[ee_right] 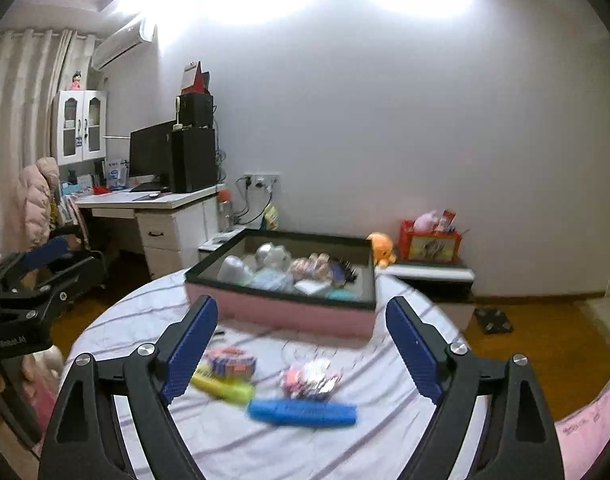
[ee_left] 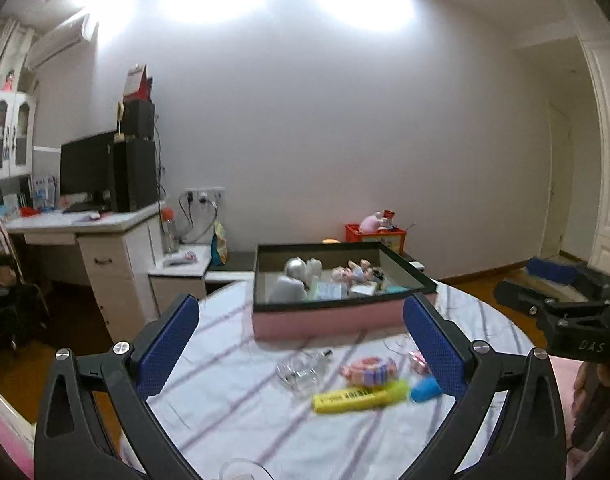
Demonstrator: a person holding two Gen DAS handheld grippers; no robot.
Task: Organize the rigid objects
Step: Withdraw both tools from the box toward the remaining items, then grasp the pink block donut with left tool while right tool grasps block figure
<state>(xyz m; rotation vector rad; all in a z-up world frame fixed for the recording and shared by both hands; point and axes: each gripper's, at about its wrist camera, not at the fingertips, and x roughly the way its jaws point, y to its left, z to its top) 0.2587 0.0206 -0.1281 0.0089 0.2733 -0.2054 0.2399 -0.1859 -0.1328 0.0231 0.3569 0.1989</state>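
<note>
A pink box (ee_left: 325,322) (ee_right: 289,312) with a dark rim holds several small items on a round table with a striped cloth (ee_left: 233,400) (ee_right: 345,440). In front of it lie a yellow tube (ee_left: 359,396) (ee_right: 223,388), a blue object (ee_left: 425,388) (ee_right: 303,412), a pink toy (ee_left: 369,370) (ee_right: 231,362), a clear glass piece (ee_left: 301,372) and a small pink and silver item (ee_right: 311,380). My left gripper (ee_left: 301,344) is open and empty above them. My right gripper (ee_right: 301,340) is open and empty above them too.
A white desk (ee_left: 85,228) (ee_right: 153,204) with a monitor and speakers stands at the back left. A red box with toys (ee_left: 375,234) (ee_right: 429,244) sits by the wall. The other gripper shows at the right edge (ee_left: 565,304) and at the left edge (ee_right: 29,292).
</note>
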